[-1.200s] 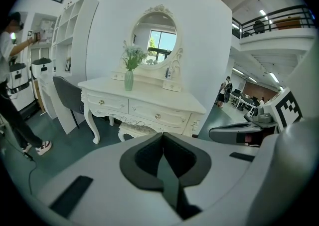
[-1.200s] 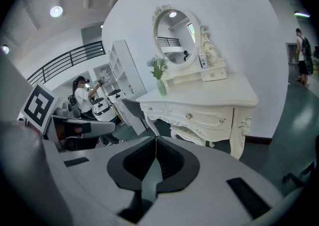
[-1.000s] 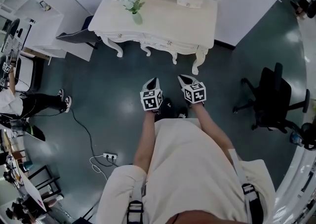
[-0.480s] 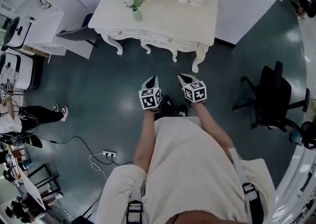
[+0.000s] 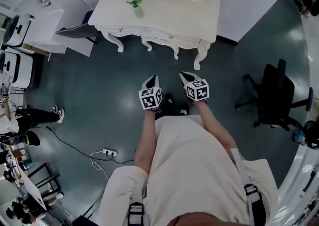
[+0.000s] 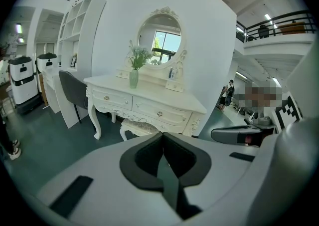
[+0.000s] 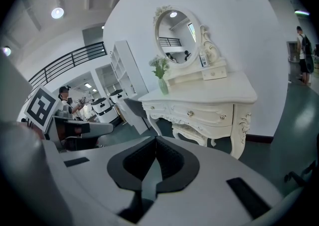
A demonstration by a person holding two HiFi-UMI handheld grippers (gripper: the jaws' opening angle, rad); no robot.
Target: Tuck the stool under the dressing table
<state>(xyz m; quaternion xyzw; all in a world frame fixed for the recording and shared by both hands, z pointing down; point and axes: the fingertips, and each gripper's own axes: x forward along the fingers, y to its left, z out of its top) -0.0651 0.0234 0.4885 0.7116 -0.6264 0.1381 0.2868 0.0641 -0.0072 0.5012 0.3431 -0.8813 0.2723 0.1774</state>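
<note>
The cream dressing table [image 5: 169,13] stands against the far wall, with a flower vase [image 5: 134,0] on top. The matching stool [image 6: 140,128] sits between the table's legs, under its drawers; the right gripper view shows the stool [image 7: 192,133] in the same place. In the head view only the stool's legs [image 5: 148,46] show under the table's front edge. My left gripper [image 5: 151,83] and right gripper [image 5: 188,77] hang side by side over the floor, a short way in front of the table. Both are shut and hold nothing.
A black office chair [image 5: 274,100] stands on the right. A grey chair [image 5: 75,34] and white shelving [image 5: 37,20] are left of the table. A power strip [image 5: 110,152] and its cable lie on the floor at the left, near a person's feet [image 5: 56,114].
The table has slid slightly up in the view and both grippers sit slightly lower, farther from it. The person at the left has moved further toward the edge.
</note>
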